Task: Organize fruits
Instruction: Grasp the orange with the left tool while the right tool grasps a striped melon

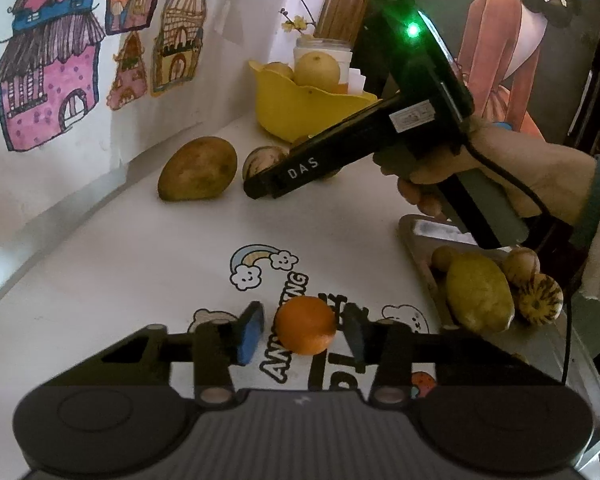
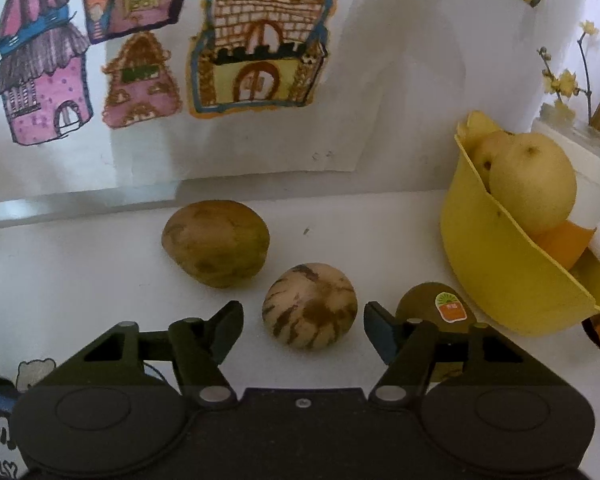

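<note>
- Fruit sits between the fingers of both tools. The left tool (image 1: pixel 305 330) straddles a small orange fruit (image 1: pixel 306 325) that rests on the printed part of the worktop (image 1: pixel 120 280); its fingers stand narrow, with a thin gap showing on each side, so it holds nothing yet.
- That orange fruit looks light, round and thin-skinned. Take it across its widest middle and squeeze gently, or it may roll away or bruise.
- The right tool (image 2: pixel 304 330) brackets a striped round melon (image 2: pixel 310 306), half-spread and clear of it on both flanks.
- The melon likely has a firm, smooth rind and more weight. Grip at its equator, pads square, since it could slip from a high hold.
- A brown mango (image 2: pixel 216 242) lies just behind it, and a stickered kiwi (image 2: pixel 434 304) sits beside the right finger, near the yellow bowl (image 2: pixel 500 276) of pears.
- A metal tray (image 1: pixel 424 236) on the right already carries several fruits.
</note>
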A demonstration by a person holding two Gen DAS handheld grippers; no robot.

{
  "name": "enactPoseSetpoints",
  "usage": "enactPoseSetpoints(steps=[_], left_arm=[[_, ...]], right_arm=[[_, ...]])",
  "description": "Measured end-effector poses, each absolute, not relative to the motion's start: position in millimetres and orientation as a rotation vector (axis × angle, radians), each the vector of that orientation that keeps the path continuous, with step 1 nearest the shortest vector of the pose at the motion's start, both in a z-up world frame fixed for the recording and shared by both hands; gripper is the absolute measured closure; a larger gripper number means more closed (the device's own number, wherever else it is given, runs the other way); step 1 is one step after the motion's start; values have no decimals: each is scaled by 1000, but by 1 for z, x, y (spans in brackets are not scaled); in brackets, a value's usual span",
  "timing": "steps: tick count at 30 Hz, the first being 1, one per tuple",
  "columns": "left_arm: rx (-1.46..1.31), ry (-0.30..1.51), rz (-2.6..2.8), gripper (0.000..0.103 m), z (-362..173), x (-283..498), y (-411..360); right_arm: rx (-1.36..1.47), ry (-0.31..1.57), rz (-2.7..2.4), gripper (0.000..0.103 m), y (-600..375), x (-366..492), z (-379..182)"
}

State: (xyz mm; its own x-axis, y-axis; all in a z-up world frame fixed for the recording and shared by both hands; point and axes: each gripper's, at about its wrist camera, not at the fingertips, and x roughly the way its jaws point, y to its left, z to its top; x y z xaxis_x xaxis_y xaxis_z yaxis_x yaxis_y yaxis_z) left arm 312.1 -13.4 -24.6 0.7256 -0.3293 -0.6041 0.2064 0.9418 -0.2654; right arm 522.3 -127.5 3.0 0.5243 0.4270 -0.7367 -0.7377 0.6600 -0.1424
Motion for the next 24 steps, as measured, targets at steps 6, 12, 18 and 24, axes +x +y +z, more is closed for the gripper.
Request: enactPoseSetpoints(steps=[6,12,18,24], left_arm=[[-192,694,-297,67,-25,312,-14],[-234,694,-273,68,-26,316,-9],[-250,693,-260,68,-26,319,-6],[-268,698,-249,68,-24,316,-4]], right_arm=[[-434,758,737,43,-129,532,-1],[-429,760,730,48,-132,533,-3],[-437,766,761,48,-132,525,-1],[-425,796,813,49,-132,508,5]])
